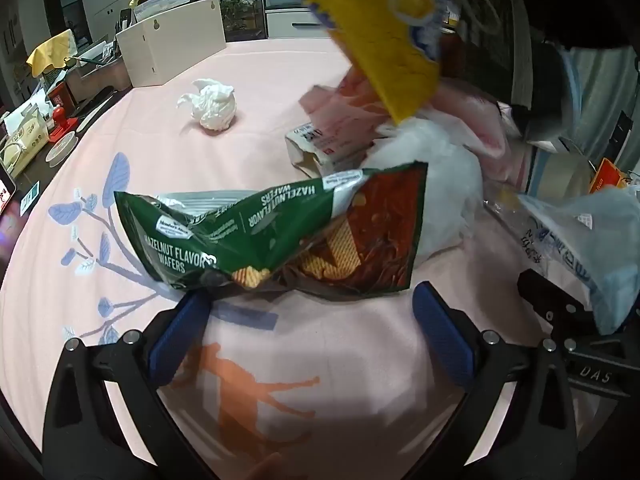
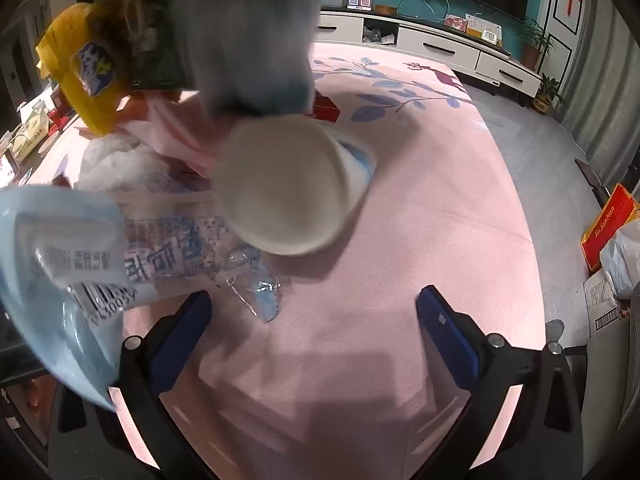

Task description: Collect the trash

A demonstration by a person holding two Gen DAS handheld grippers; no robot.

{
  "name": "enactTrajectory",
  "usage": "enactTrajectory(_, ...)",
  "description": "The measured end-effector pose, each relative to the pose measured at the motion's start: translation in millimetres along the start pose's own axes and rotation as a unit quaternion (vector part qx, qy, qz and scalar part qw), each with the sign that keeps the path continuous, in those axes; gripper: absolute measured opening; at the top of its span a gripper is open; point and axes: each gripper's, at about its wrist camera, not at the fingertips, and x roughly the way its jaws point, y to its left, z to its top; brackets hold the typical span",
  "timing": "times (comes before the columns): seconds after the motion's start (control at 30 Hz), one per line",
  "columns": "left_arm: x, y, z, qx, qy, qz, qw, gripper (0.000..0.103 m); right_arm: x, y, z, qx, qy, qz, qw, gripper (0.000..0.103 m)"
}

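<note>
In the left wrist view a green hazelnut wafer wrapper (image 1: 276, 232) lies on the pink tablecloth (image 1: 320, 360), just ahead of my open, empty left gripper (image 1: 310, 312). Behind it lie a small carton (image 1: 316, 148), a crumpled white tissue (image 1: 212, 108), a white plastic bag (image 1: 440, 184) and pink wrapping (image 1: 460, 116). A yellow snack bag (image 1: 384, 28) hangs blurred above. In the right wrist view my open right gripper (image 2: 314, 308) is empty. A white paper cup (image 2: 288, 184) is blurred ahead of it. A pale blue printed plastic wrapper (image 2: 80, 248) is at its left finger.
A cream box (image 1: 172, 48) stands at the table's far edge, cluttered items (image 1: 36, 128) beyond the left edge. The right gripper's body (image 1: 568, 320) shows at the right. On the floor right of the table are a red box (image 2: 608, 224) and a white bag (image 2: 624, 256).
</note>
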Motion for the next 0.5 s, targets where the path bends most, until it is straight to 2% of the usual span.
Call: enactTrajectory(0.5, -2.8, 3.6, -5.8, -0.004, -0.006, -0.002, 1.0, 0.101, 0.0, 0.1, 0.0, 0.0, 0.0, 0.0, 1.0, 0.101)
